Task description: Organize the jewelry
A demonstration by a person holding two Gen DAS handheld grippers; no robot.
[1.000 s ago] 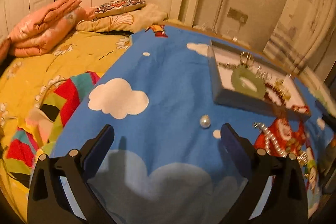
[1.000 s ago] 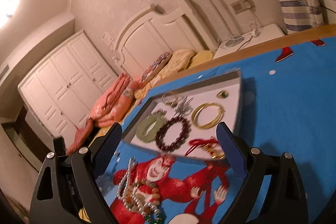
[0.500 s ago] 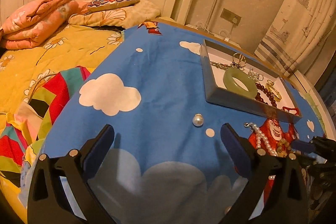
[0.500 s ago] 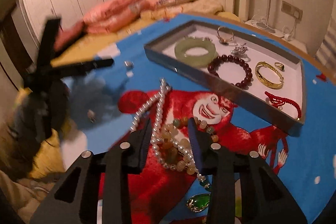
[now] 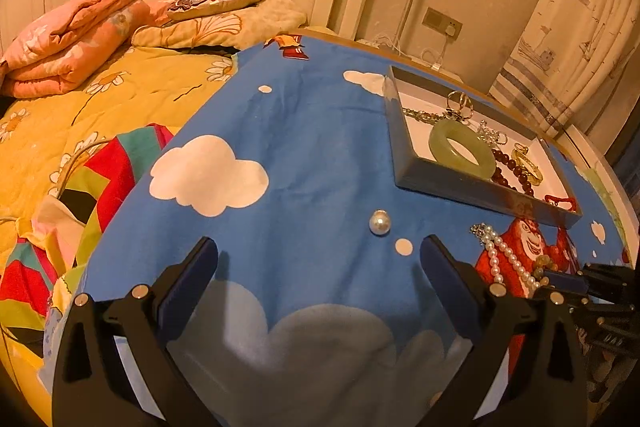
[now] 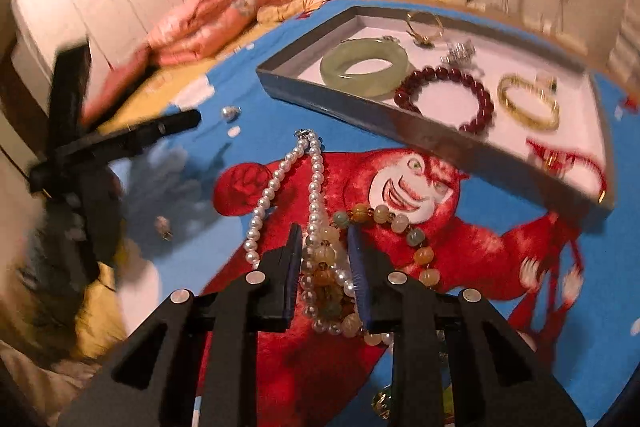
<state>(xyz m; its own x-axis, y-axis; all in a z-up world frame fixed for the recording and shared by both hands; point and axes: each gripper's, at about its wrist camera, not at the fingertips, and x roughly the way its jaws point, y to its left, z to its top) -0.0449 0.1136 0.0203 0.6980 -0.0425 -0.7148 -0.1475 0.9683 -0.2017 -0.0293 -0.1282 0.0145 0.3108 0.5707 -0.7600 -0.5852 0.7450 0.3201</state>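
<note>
A: Where is the jewelry?

B: A gray tray [image 6: 360, 115] on the blue cloth [image 5: 304, 155] holds a jade bangle [image 6: 364, 67], dark red beads [image 6: 444, 99], a gold bangle [image 6: 528, 103] and blurred small pieces. Pearls [image 6: 288, 183] and a stone necklace [image 6: 384, 223] lie heaped near the tray.

A: And the grippers?

B: The right gripper [image 6: 326, 267] has its jaws narrowed around the heap; whether they pinch it is unclear. The left gripper [image 5: 318, 259] hangs spread wide, 1 loose pearl [image 5: 380, 222] just beyond it.
</note>
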